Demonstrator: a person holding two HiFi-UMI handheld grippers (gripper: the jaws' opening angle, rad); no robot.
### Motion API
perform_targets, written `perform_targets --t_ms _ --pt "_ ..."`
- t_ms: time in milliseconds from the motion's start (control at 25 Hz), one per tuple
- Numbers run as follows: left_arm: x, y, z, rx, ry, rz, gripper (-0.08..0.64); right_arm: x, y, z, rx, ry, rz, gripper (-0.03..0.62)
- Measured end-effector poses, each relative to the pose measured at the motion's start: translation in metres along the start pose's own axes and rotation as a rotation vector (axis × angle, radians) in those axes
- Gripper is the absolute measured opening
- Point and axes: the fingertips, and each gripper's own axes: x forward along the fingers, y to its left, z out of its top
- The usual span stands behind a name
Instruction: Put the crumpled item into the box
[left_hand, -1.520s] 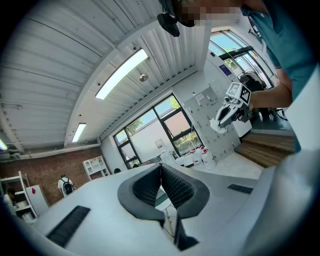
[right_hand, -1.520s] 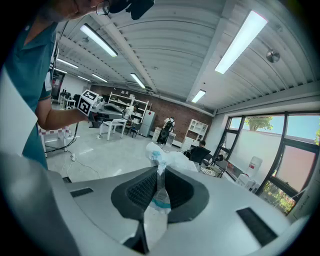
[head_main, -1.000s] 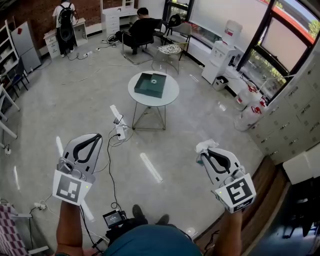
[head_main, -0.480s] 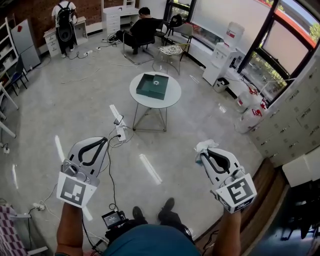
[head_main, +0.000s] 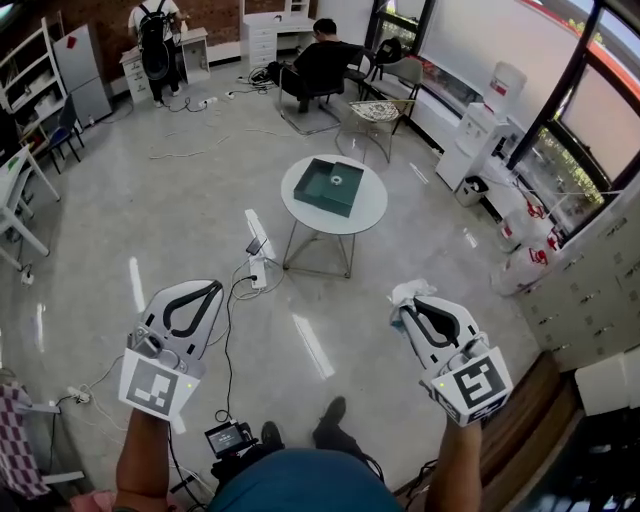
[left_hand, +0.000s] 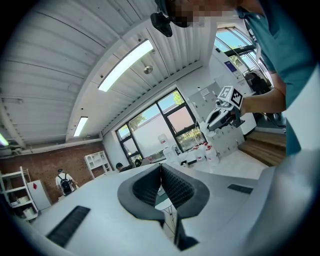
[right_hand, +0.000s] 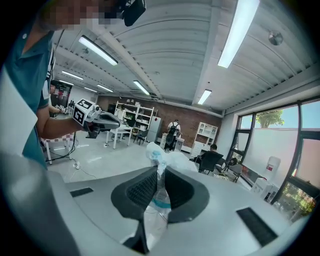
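Polished grey floor (head_main: 120, 230) fills most of the head view, with a round white table (head_main: 372, 207) in the upper centre. On it lies the box (head_main: 333, 186), dark green, open-topped and set slightly askew; a small pale object lies inside it, too small to identify.

Left gripper (head_main: 205, 290), lower left of the frame: its own view shows the jaws pressed together with nothing between them (left_hand: 160, 167). It hangs over bare floor, well apart from the table.

Right gripper (head_main: 405, 312), lower right of the frame: jaws pinching the crumpled item (head_main: 408, 293). In its own view the item (right_hand: 162, 159) is white and clear plastic with a light blue streak; it bulges above the jaw tips and trails down between the pads (right_hand: 142, 190). The item is held in the air, well apart from the box.

Cables and a power strip (head_main: 256, 268) lie on the floor between the left gripper and the table. A seated person (head_main: 325, 62) and a standing person with a backpack (head_main: 157, 30) occupy the top of the frame. A water dispenser (head_main: 483, 128) stands at upper right.
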Motion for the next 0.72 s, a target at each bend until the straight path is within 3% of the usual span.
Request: perform_targets --t_ms 440,720 --pt "0.112 -0.004 0.02 0.006 0.07 0.073 0.02 0.039 -0.124 -0.021 -0.02 -0.044 0.111 0.063" --pt "0.161 -0.032 0.025 0.022 0.118 0.102 0.02 0.049 -0.173 -0.052 -0.02 -0.075 0.168 0.063"
